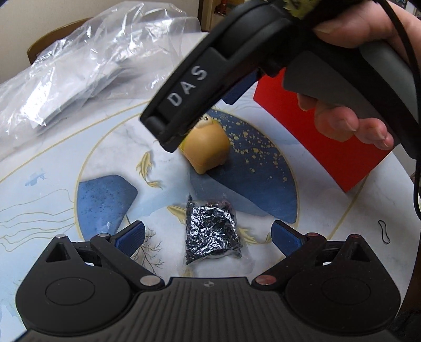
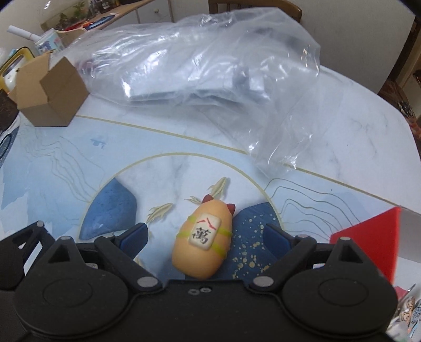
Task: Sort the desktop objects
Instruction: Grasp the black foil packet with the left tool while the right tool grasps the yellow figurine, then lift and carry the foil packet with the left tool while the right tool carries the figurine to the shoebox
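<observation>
Both grippers stand with their blue-padded fingers spread apart, neither clamped on anything. From the left wrist camera, the left gripper [image 1: 208, 234] hangs over a small clear packet of crinkled black and silver material [image 1: 211, 232], which lies on the table [image 1: 52, 168] between the two pads without touching either. Beyond the packet, a tan egg-shaped figurine [image 1: 208, 147] rests on the table's dark blue, gold-speckled patch. The right gripper's black body [image 1: 210, 73], lettered "DAS", reaches in from the upper right and partly covers the figurine's far end; a hand [image 1: 350, 123] wraps its grey handle. Behind that hand lies a red box [image 1: 339, 163], and a thin black rubber band [image 1: 383, 231] sits on the table at the right edge.

From the right wrist camera, the right gripper [image 2: 205, 235] has the same figurine [image 2: 202, 244] lying between its open fingers, with gaps on both sides. The figurine shows a white tile with dark characters strapped on by yellow-green bands, and two small red-brown ears at its far end. Part of the red box [image 2: 368, 244] appears at the right edge.

Farther back on the marble-patterned table, a large crumpled clear plastic bag [image 2: 210, 79] holds flat grey items. An open brown cardboard box [image 2: 50, 94] stands to its left, near the table's edge. The back of a wooden chair [image 2: 255, 6] shows behind the bag.
</observation>
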Demonstrator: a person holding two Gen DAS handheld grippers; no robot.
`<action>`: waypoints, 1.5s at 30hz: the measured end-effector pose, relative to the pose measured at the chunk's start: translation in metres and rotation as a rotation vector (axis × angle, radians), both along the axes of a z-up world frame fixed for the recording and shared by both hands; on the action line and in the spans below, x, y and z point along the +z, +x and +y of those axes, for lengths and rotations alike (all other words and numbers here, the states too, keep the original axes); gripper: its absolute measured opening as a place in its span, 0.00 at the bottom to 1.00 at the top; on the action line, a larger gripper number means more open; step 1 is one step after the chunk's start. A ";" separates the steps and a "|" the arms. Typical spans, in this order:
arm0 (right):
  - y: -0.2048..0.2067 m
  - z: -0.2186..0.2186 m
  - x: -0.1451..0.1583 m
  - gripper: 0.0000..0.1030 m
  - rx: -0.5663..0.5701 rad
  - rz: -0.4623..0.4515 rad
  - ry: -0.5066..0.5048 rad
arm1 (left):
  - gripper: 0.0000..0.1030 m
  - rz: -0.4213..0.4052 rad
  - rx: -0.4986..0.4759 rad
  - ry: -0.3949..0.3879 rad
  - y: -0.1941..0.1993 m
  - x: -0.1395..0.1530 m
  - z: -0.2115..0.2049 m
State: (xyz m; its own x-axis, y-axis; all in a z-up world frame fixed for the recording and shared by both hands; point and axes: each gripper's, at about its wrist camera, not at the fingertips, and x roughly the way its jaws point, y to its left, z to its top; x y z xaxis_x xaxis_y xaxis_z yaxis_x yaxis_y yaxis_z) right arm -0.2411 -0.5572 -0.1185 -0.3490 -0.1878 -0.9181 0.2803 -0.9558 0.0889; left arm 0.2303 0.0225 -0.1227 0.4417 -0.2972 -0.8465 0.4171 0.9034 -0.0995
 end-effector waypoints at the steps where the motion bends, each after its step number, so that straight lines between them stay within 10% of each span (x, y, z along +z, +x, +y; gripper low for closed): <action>1: -0.001 0.000 -0.002 0.92 -0.002 -0.005 -0.001 | 1.00 -0.002 0.000 0.007 0.000 -0.001 -0.001; 16: -0.006 -0.002 -0.025 0.81 -0.018 -0.063 -0.007 | 0.98 -0.027 -0.020 0.028 0.004 -0.010 -0.006; 29: -0.005 0.000 -0.025 0.59 -0.021 -0.078 -0.002 | 0.39 -0.037 -0.016 0.024 0.004 -0.004 -0.006; 45: 0.021 0.001 -0.010 0.45 -0.006 -0.074 -0.024 | 0.32 -0.024 0.033 0.010 -0.008 0.002 0.000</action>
State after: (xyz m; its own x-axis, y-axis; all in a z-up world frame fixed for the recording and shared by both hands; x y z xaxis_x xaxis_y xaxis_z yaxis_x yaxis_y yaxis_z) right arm -0.2203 -0.5558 -0.1282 -0.2818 -0.2081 -0.9366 0.2668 -0.9547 0.1319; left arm 0.2219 0.0224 -0.1204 0.4712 -0.2741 -0.8384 0.3893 0.9175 -0.0812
